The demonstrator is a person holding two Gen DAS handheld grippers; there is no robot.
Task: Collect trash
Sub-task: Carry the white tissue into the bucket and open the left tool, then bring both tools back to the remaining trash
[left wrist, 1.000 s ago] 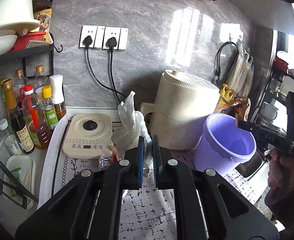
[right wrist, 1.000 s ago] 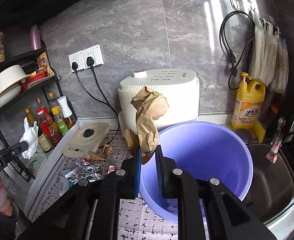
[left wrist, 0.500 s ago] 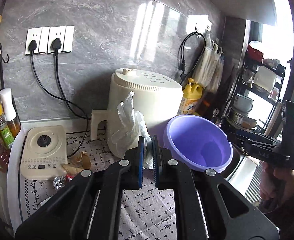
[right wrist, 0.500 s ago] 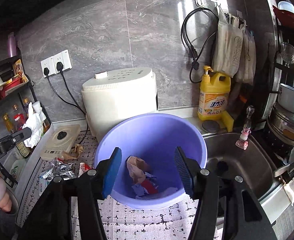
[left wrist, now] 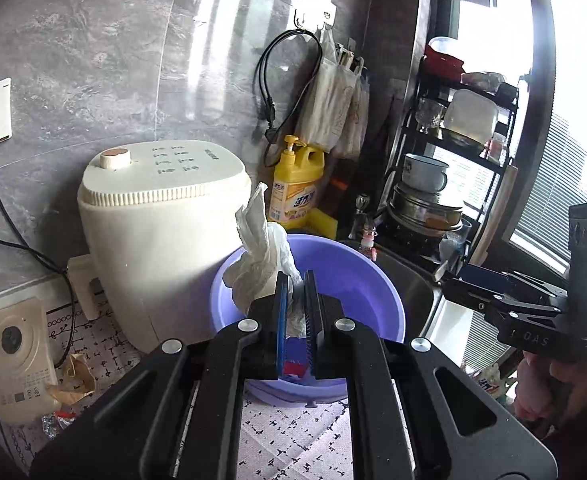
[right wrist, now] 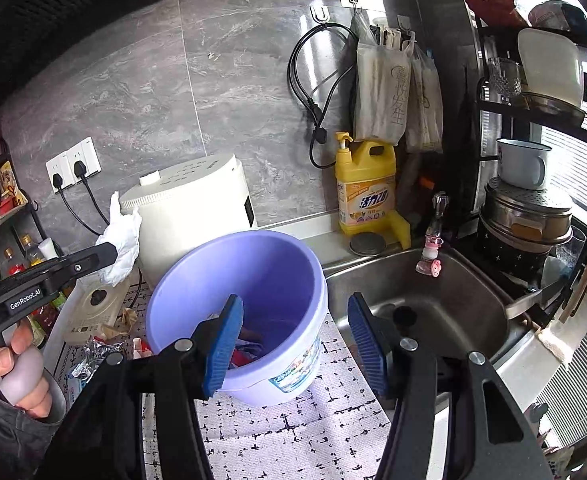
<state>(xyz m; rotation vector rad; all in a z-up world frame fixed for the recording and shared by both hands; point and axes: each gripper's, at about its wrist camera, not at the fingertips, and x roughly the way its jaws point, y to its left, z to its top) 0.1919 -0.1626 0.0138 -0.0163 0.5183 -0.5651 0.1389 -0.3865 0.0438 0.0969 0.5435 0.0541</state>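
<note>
My left gripper is shut on a crumpled white plastic bag and holds it over the near rim of the purple bucket. In the right wrist view the bag hangs from the left gripper left of the bucket. My right gripper is open and empty, just in front of the bucket's right side. Trash lies in the bucket's bottom. Brown paper scraps and foil wrappers lie on the mat by the induction cooker.
A cream appliance stands behind the bucket. A yellow detergent bottle sits by the steel sink. A small induction cooker is at left. A black rack with pots and cups stands at right.
My left gripper carried the white bag rightward from the cooker to over the bucket. My right gripper opened, dropped the brown paper into the bucket, then drew back to the right.
</note>
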